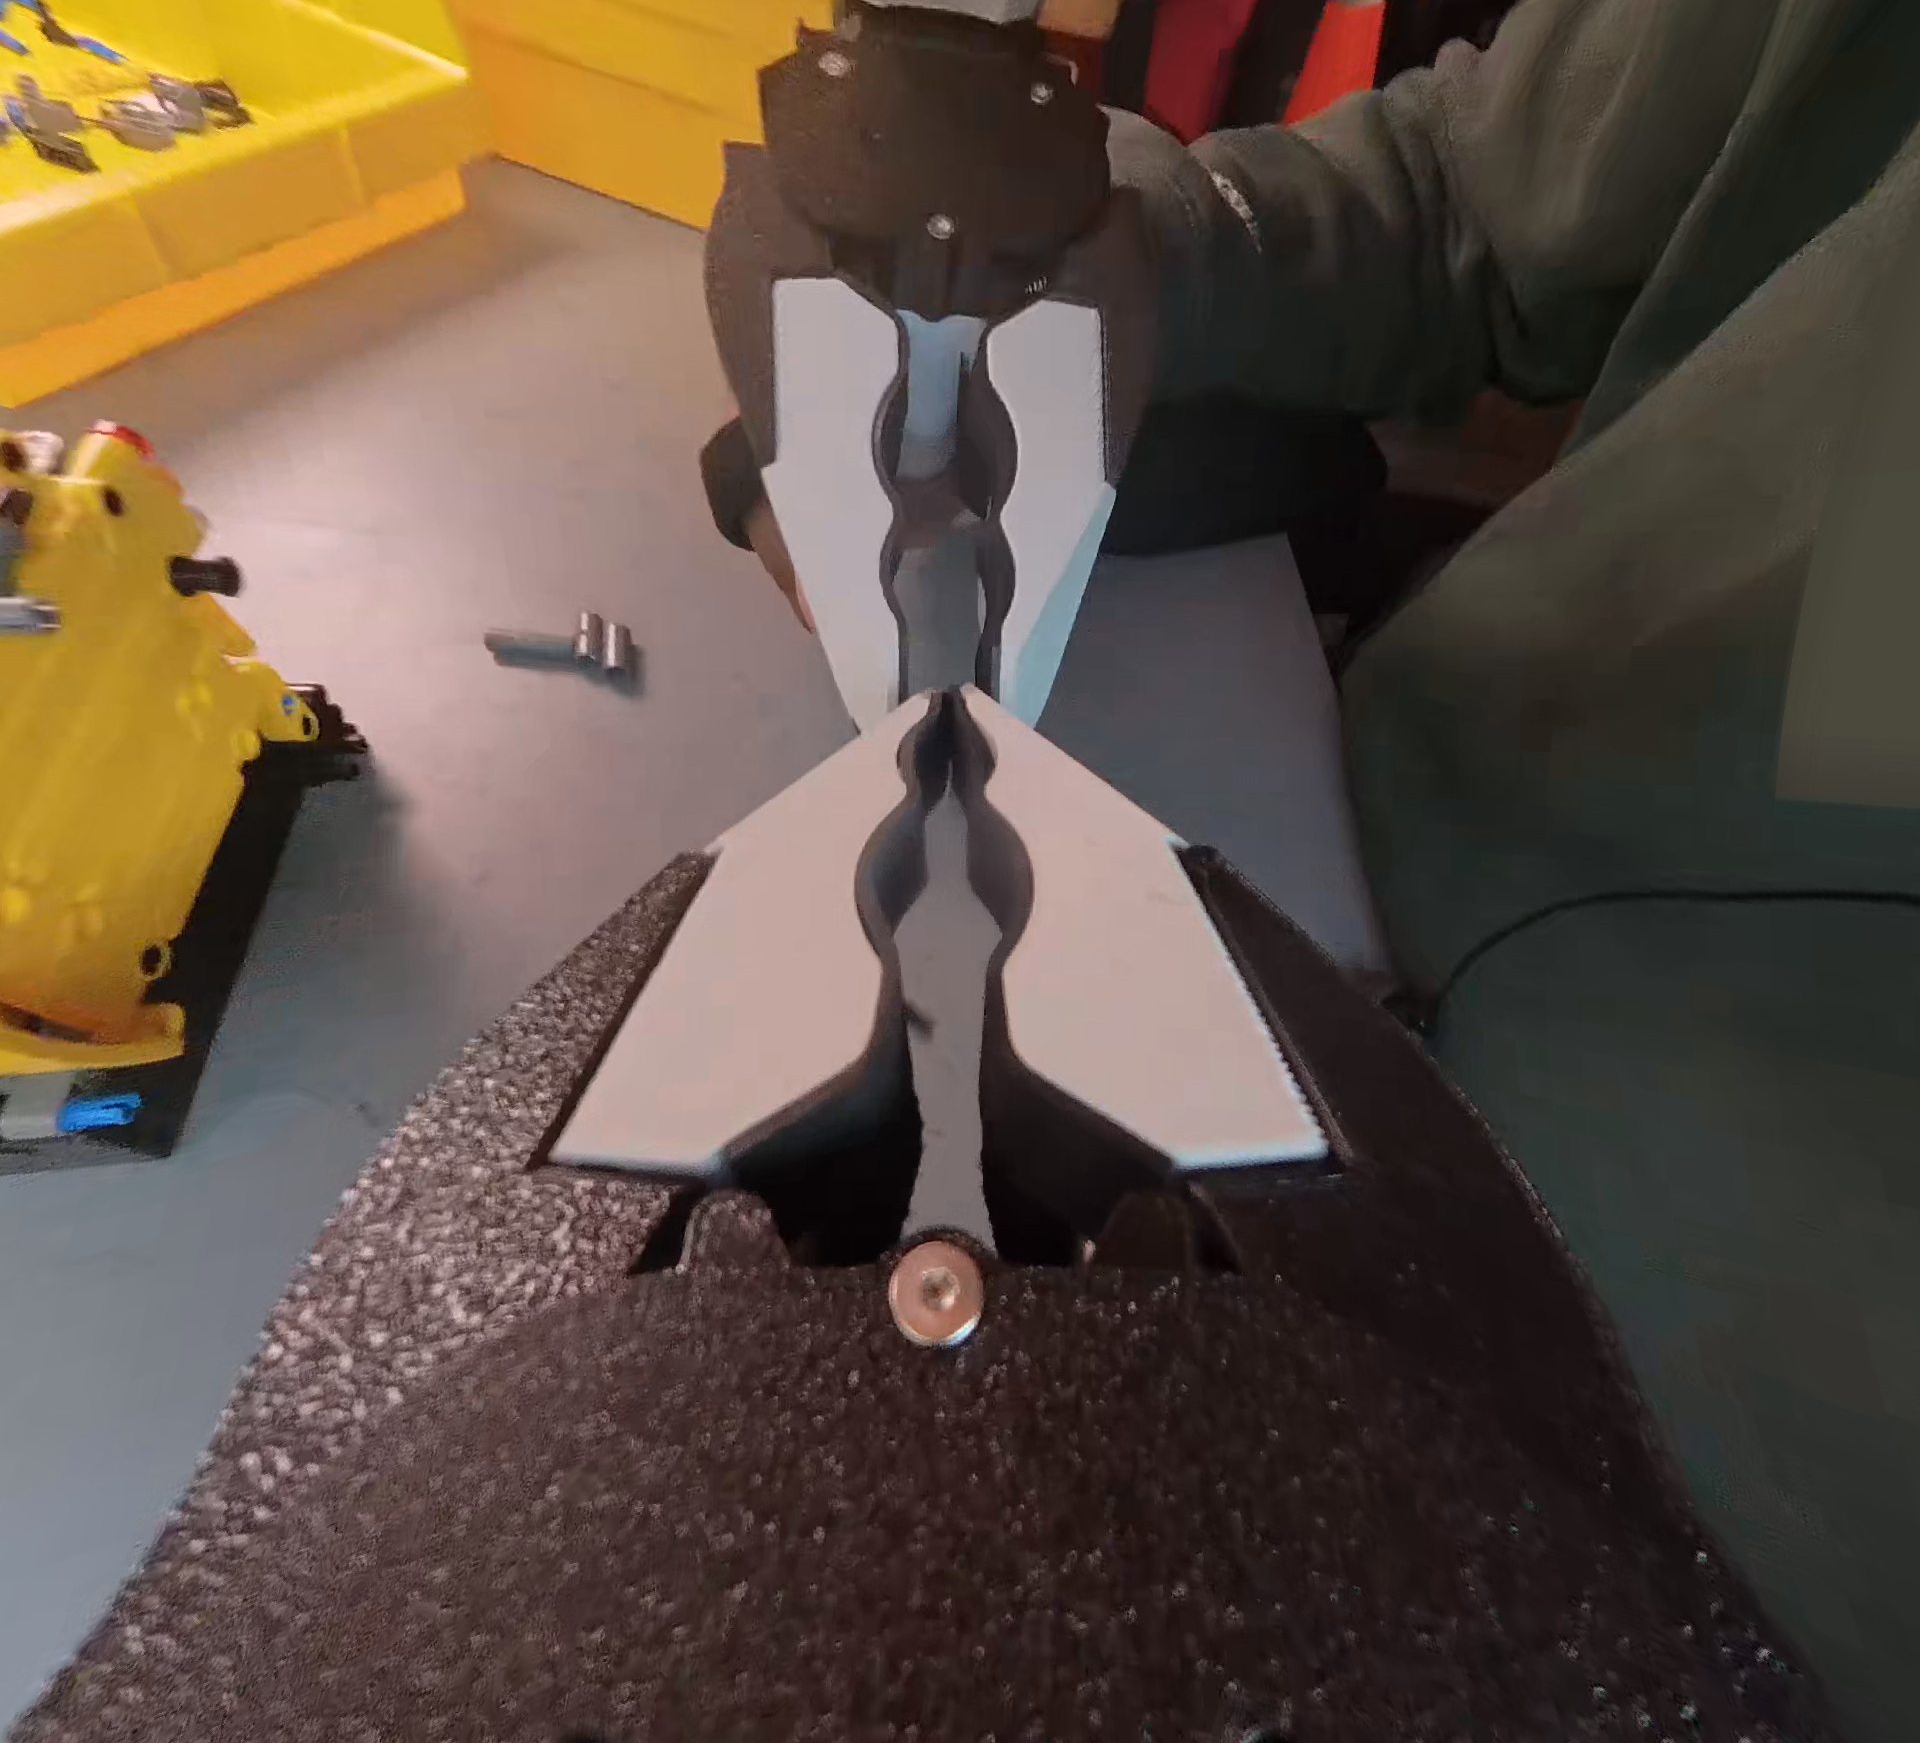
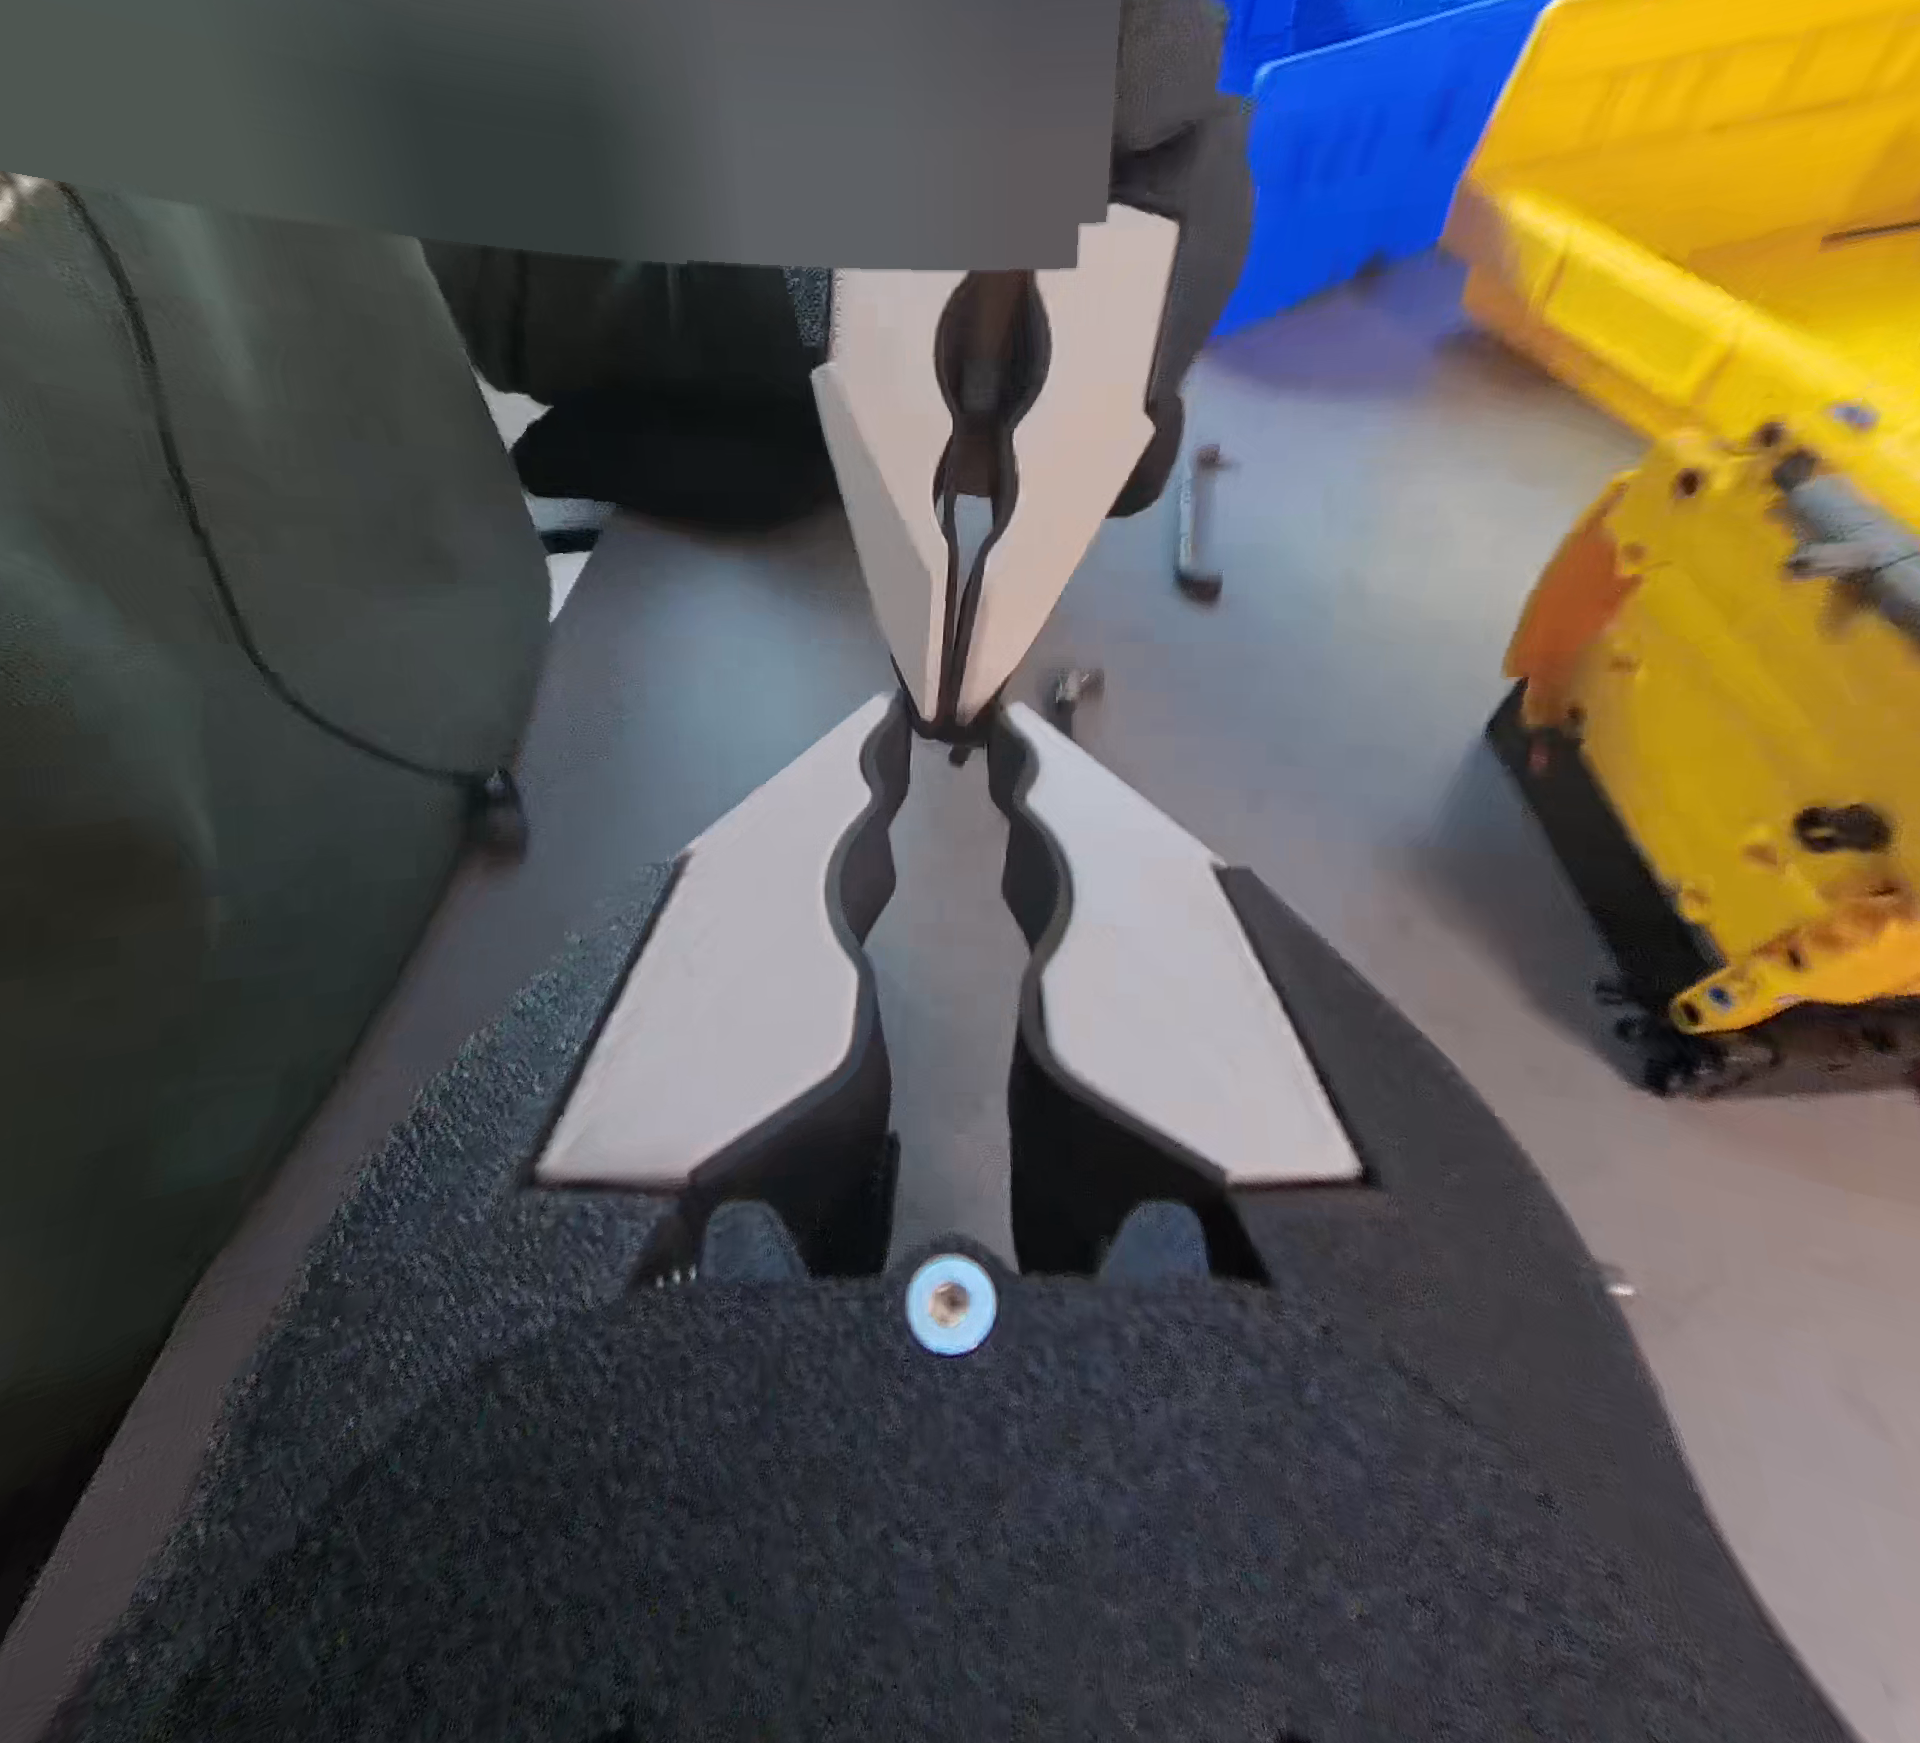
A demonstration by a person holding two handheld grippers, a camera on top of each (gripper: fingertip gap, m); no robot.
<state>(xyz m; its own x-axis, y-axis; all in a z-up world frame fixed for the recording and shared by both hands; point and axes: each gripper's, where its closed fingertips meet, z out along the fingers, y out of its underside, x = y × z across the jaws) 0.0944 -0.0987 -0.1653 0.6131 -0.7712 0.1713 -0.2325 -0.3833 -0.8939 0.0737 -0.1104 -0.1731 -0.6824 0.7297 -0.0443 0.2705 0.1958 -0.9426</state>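
My two grippers point at each other, tip to tip, just above a grey table (image 1: 468,446). My left gripper (image 1: 948,701) is shut, its white fingers meeting at the tip. It also shows in the right wrist view (image 2: 940,706). My right gripper (image 2: 951,743) is slightly open, and its fingertips sit on either side of the left gripper's tip. It shows from the front in the left wrist view (image 1: 940,654), with a white label on its handle. A tiny dark bit shows at the meeting point, too small to identify.
A yellow brick-built model (image 1: 114,758) on a black base stands beside the grippers, also in the right wrist view (image 2: 1714,758). Grey pin pieces (image 1: 566,649) lie on the table. Yellow bins (image 1: 208,166) and a blue bin (image 2: 1382,83) stand behind. A person's green sleeve (image 1: 1455,239) is close. Both grippers' tips are close together, under 4 cm apart.
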